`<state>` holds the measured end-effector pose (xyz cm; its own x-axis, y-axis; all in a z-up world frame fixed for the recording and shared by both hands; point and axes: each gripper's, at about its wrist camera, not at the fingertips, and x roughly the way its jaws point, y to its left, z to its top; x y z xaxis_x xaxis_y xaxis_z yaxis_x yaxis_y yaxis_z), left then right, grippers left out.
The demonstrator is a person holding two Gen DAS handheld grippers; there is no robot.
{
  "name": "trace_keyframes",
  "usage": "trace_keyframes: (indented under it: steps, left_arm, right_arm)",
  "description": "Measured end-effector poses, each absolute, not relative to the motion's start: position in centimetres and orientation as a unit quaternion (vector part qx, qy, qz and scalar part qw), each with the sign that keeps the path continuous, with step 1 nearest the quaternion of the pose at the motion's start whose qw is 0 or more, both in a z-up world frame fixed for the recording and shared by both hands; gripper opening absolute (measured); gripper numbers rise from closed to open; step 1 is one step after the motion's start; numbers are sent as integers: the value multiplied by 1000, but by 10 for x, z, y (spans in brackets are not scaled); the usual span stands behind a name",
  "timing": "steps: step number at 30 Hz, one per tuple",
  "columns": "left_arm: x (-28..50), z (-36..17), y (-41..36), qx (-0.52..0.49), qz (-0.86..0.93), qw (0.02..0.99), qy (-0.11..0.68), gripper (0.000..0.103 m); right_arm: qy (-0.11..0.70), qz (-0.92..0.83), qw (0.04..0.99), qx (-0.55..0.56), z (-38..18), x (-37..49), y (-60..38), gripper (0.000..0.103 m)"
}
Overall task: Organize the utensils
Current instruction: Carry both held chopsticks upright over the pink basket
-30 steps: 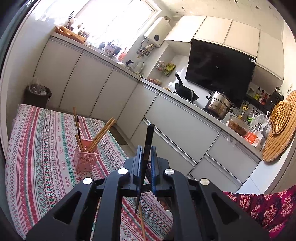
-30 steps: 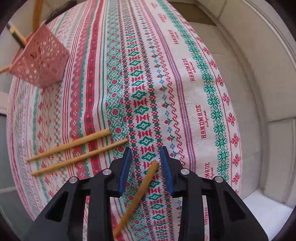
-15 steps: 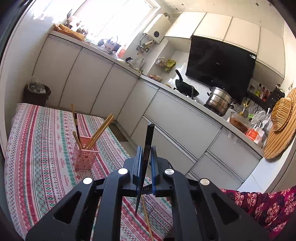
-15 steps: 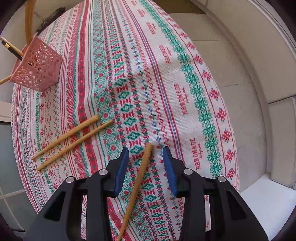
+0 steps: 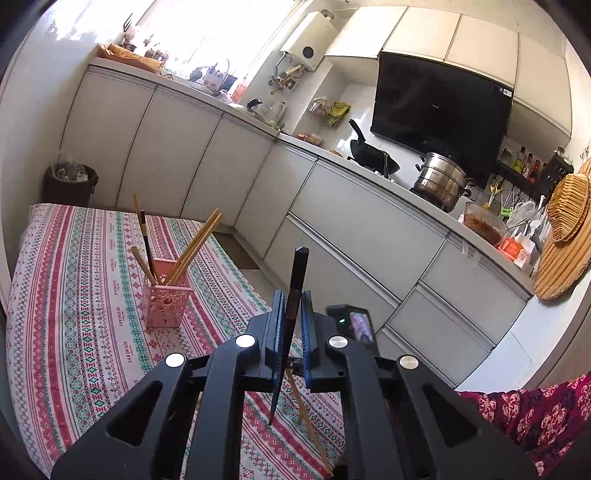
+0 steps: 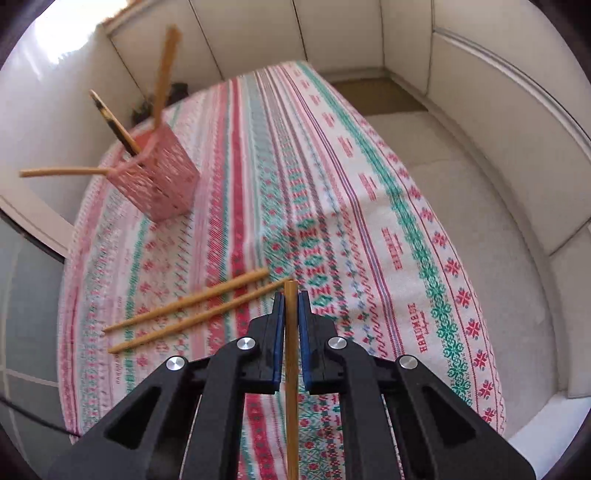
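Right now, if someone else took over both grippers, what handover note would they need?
Left gripper: shut on a black chopstick, held upright above the table.
Right gripper: shut on a wooden chopstick.
Pink holder: stands on the striped tablecloth, already holding several chopsticks.
Two loose wooden chopsticks: lie side by side on the cloth, left of the right gripper.
Left to do: drop both held chopsticks into the holder, then collect the loose pair.

Your left wrist view is sharp, but the bright window (image 5: 207, 33) at upper left blows out. Your right wrist view is motion-blurred across the striped woven tablecloth (image 6: 332, 192). Fisheye bends both edges.
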<state>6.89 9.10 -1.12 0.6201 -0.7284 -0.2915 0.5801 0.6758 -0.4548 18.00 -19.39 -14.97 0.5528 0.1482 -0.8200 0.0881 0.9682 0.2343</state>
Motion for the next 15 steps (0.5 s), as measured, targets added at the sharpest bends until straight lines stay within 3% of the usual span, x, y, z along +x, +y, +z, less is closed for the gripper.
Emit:
trace_keyframes:
  steps: [5,15]
  left_arm:
    - [71,-19,72,-144,-367,887,241,7]
    - [70,-23,55,-138,-346,900,229,7]
  right_arm:
    - [362,44,925,104,-100,133,-186,8]
    - [293,79,946,116,-66,133,-182,8]
